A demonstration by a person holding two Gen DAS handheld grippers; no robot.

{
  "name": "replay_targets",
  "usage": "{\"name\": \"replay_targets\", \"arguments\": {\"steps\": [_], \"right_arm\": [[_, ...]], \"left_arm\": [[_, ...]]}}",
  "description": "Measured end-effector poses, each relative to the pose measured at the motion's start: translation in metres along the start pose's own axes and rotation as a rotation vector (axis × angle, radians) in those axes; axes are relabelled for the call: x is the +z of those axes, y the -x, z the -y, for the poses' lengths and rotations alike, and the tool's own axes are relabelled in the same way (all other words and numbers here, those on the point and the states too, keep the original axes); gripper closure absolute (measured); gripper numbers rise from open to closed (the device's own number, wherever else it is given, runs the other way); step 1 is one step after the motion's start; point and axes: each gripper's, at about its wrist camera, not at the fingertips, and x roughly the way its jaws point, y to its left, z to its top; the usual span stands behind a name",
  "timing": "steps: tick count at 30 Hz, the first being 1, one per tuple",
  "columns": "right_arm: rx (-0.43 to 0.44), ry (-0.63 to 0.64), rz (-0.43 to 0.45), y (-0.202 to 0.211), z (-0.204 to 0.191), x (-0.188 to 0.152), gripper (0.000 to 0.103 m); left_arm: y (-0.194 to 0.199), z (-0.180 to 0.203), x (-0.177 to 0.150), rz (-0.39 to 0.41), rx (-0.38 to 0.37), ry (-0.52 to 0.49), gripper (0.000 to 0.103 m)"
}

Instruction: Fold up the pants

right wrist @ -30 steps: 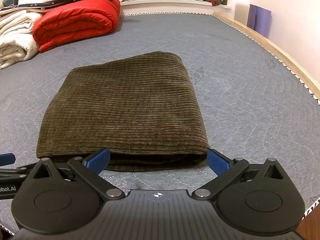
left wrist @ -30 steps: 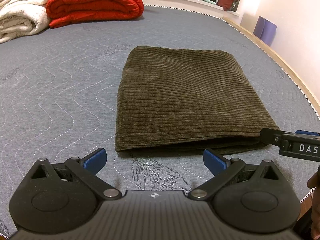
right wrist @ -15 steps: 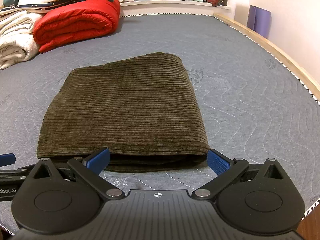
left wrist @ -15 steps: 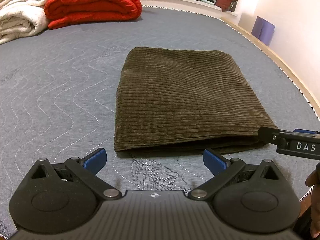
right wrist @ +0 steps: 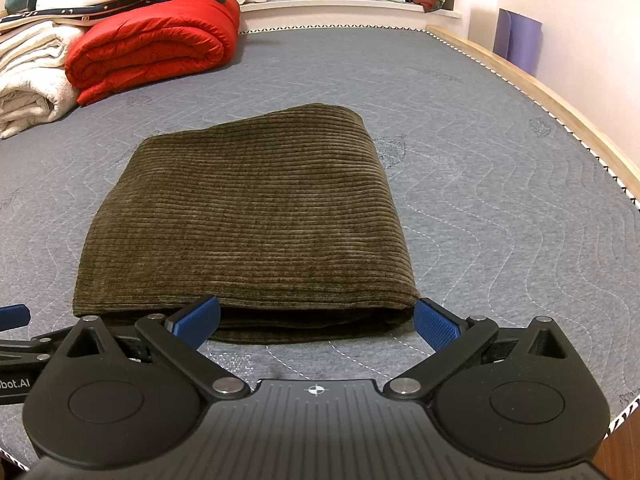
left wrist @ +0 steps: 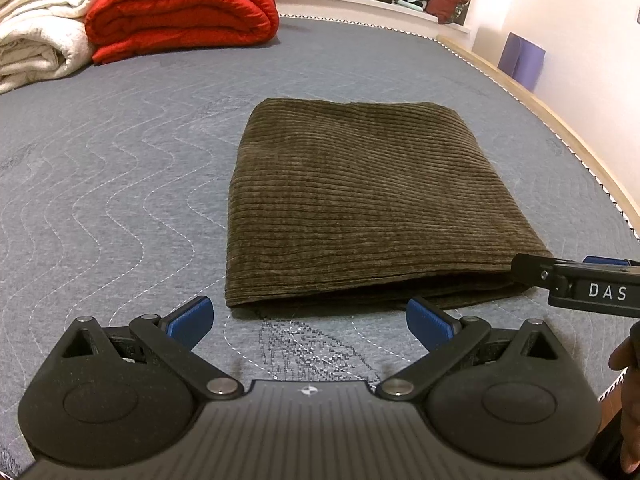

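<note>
In the left wrist view we see the pants (left wrist: 360,204) lying on the grey mattress (left wrist: 120,184) as a compact, squared bundle, layered edges toward us, so we judge the folding essentially done, with at most a tidy-up left. Our left gripper (left wrist: 310,318) hangs just short of the bundle's near left corner, its blue pads spread wide with nothing between them. This view alone shows the other tool from the side, at the near right corner. In the right wrist view our right gripper (right wrist: 316,318) is likewise wide open and empty, straddling the near right edge, and the bundle's rounded right fold is clearer.
</note>
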Motion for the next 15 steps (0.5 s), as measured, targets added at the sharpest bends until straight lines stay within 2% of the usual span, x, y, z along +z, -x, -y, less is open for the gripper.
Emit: {"name": "replay_targets", "arguments": {"steps": [15], "right_arm": [[-0.001, 0.001, 0.000, 0.0002, 0.0001, -0.0001, 0.001]], "left_arm": [[0.0008, 0.0009, -0.0012, 0.005, -0.009, -0.015, 0.000]]}}
